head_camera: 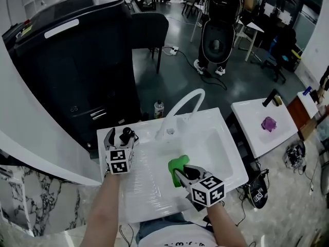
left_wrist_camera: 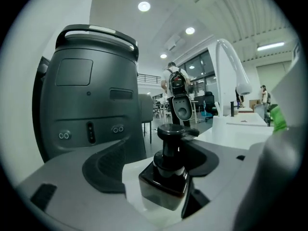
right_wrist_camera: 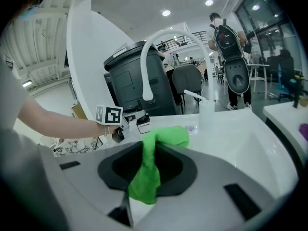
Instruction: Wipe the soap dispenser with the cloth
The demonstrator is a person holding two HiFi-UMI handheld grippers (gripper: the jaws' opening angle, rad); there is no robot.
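A dark soap dispenser [left_wrist_camera: 165,174] with a black pump head stands on the white counter at the sink's left rear corner [head_camera: 126,135]. My left gripper [head_camera: 121,139] has its jaws on either side of the bottle [left_wrist_camera: 155,166]. A strip of white counter shows between the left pad [left_wrist_camera: 103,170] and the bottle, so it stands open. My right gripper [head_camera: 181,173] is over the basin, shut on a green cloth [head_camera: 178,164] that hangs folded from its jaws [right_wrist_camera: 147,172]. The right gripper view also shows the dispenser [right_wrist_camera: 143,124] and the left gripper's marker cube.
A white sink [head_camera: 221,148] with a tall curved white faucet [head_camera: 184,106] fills the counter. A small bottle [head_camera: 159,108] stands behind it. A large dark bin [head_camera: 72,60] is at the back left. A second basin [head_camera: 247,112] at the right holds a purple cloth [head_camera: 268,123].
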